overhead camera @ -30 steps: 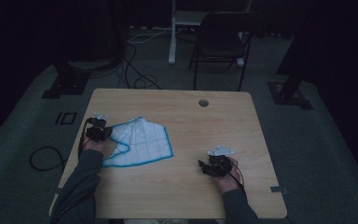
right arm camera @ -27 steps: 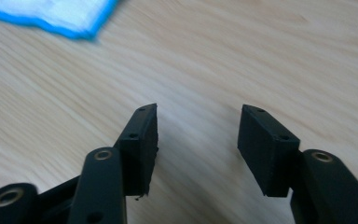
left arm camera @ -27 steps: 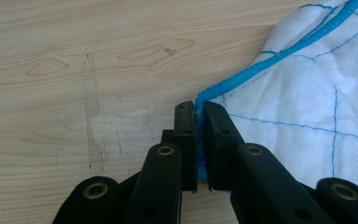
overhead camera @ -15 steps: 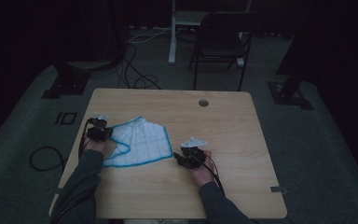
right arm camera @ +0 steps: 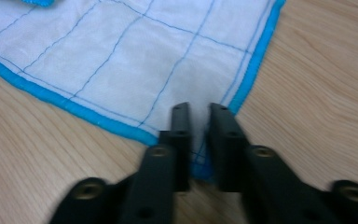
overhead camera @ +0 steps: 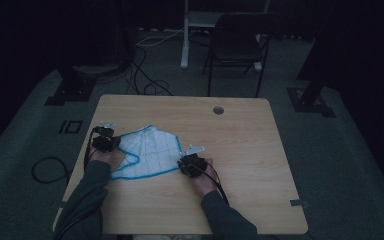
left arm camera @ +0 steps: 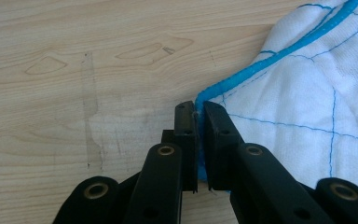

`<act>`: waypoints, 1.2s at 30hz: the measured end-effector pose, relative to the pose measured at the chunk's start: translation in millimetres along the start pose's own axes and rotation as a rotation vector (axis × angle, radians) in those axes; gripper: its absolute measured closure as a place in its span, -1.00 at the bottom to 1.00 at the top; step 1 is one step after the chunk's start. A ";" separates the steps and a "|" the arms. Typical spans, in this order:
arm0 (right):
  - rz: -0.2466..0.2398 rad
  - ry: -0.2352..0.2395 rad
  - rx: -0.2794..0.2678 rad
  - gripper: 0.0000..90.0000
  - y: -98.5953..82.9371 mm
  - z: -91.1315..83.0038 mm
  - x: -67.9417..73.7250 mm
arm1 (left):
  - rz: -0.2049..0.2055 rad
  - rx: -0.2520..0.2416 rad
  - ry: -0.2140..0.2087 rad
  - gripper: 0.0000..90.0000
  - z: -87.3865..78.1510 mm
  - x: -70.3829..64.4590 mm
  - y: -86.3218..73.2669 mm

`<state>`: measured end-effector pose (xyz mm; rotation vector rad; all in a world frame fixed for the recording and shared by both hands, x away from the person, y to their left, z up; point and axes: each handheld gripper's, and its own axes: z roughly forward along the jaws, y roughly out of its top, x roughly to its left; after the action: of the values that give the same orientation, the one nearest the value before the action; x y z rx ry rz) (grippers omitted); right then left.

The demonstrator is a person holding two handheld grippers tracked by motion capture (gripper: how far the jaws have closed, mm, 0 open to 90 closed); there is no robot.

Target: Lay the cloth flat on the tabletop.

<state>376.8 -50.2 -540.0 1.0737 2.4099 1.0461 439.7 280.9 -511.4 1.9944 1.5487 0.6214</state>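
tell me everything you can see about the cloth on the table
The cloth is white, woven-looking, with thin blue grid stitching and a thick bright-blue hem. It lies rumpled and partly folded on the wooden table, toward its left. The left gripper pinches its hem; the right gripper has its jaws over a corner.

Wooden desk [overhead camera: 240, 150] carries a white cloth [overhead camera: 147, 152] with blue edging, lying rumpled left of centre. Left claw [overhead camera: 111, 145] sits at its left edge; right claw [overhead camera: 184, 162] at its lower right corner. A chair [overhead camera: 237, 47] stands beyond.
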 end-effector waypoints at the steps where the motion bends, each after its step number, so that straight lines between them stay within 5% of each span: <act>1: 0.006 -0.002 0.004 0.93 -0.8 -1.3 -1.6 | 0.000 0.000 0.001 0.90 -0.4 0.4 -0.2; 12: 0.013 -0.036 0.020 0.96 -22.4 -30.2 -20.3 | 0.001 0.013 0.005 0.90 -2.9 7.1 -8.8; 23: -0.014 -0.071 0.034 0.97 -40.4 -66.0 -34.4 | 0.096 0.053 -0.044 0.89 -14.3 -10.7 -33.4; 26: -0.019 -0.062 0.036 0.97 -44.6 -69.4 -35.4 | 0.097 0.048 -0.045 0.71 -15.9 -13.1 -33.9; 31: -0.030 -0.054 0.039 0.96 -51.2 -69.1 -33.9 | 0.091 -0.009 -0.071 0.56 -23.5 -21.9 -17.7; 36: -0.030 -0.054 0.042 0.95 -51.2 -66.5 -33.0 | 0.142 -0.059 -0.136 0.44 -21.3 -57.8 15.4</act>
<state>337.6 -131.0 -531.9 1.0620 2.4077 0.9480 423.5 224.5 -487.2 2.0690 1.3036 0.5668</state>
